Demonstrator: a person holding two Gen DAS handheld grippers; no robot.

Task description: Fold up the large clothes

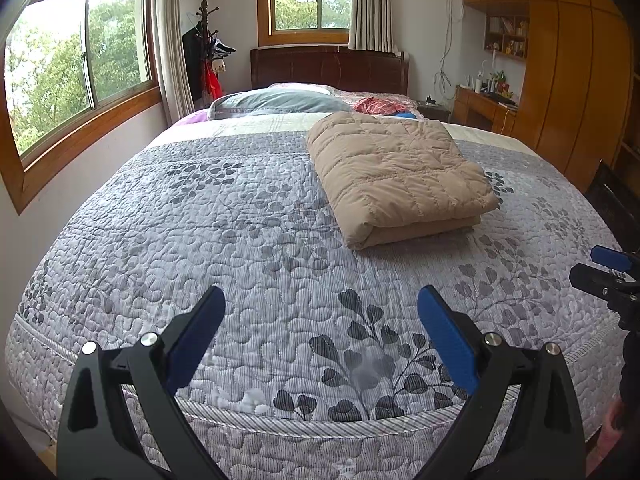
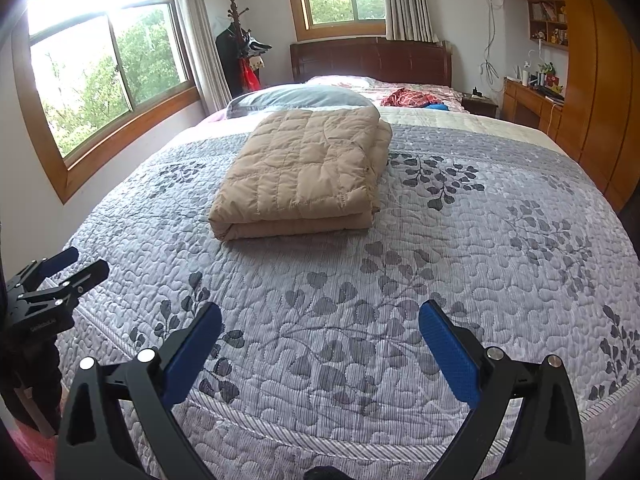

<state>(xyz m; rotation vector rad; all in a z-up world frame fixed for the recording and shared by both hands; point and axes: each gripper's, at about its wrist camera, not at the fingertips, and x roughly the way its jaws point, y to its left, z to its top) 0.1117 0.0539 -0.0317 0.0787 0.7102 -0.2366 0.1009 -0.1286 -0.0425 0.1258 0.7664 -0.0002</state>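
Observation:
A tan quilted down garment (image 1: 396,176) lies folded into a thick rectangle on the grey leaf-patterned bedspread (image 1: 240,240); it also shows in the right wrist view (image 2: 304,172). My left gripper (image 1: 320,300) is open and empty, held above the foot edge of the bed, well short of the garment. My right gripper (image 2: 320,312) is open and empty too, also over the foot edge. Each gripper shows at the side of the other's view: the right one (image 1: 608,272), the left one (image 2: 60,272).
A grey pillow (image 1: 276,102) and a red patterned cloth (image 1: 378,105) lie near the dark wooden headboard (image 1: 330,66). A coat rack (image 1: 206,52) stands at the back left. A wooden wardrobe (image 1: 568,80) and desk (image 1: 484,110) line the right wall.

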